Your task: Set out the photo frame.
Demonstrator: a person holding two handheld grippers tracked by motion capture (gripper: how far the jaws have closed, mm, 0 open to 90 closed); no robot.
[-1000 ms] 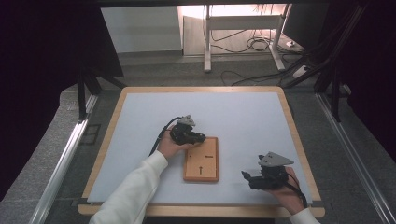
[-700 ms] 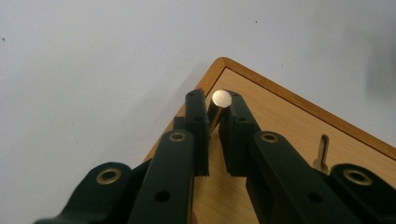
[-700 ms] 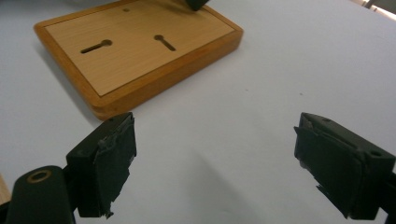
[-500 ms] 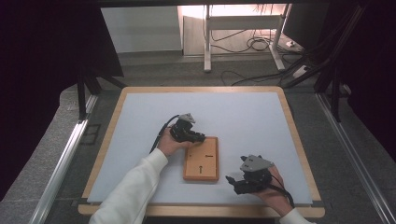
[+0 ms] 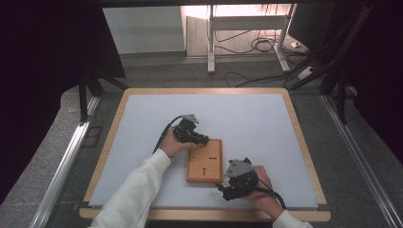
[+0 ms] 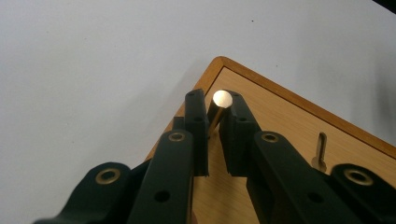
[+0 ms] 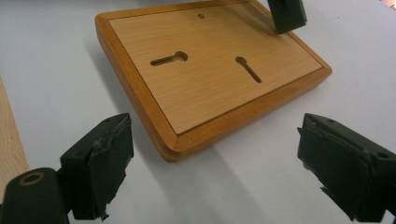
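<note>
- Slid leftward over the last second, right gripper, in from the table's right edge to just beside the wooden board's near right corner.
- Spread wide now, jaws flanking that corner in the right gripper view, touching nothing.
- Clamped on a small brass pin at the board's far corner, left gripper, pin tilted, round end up.
- Reaching forward from a white sleeve, left hand; lying low near the front rim, right hand.
- Resting flat mid-table on the white mat, board with two keyhole slots.
- Hard to tell, pin's lower end, hidden between the pads.
- Blurred beyond, a second peg.
</note>
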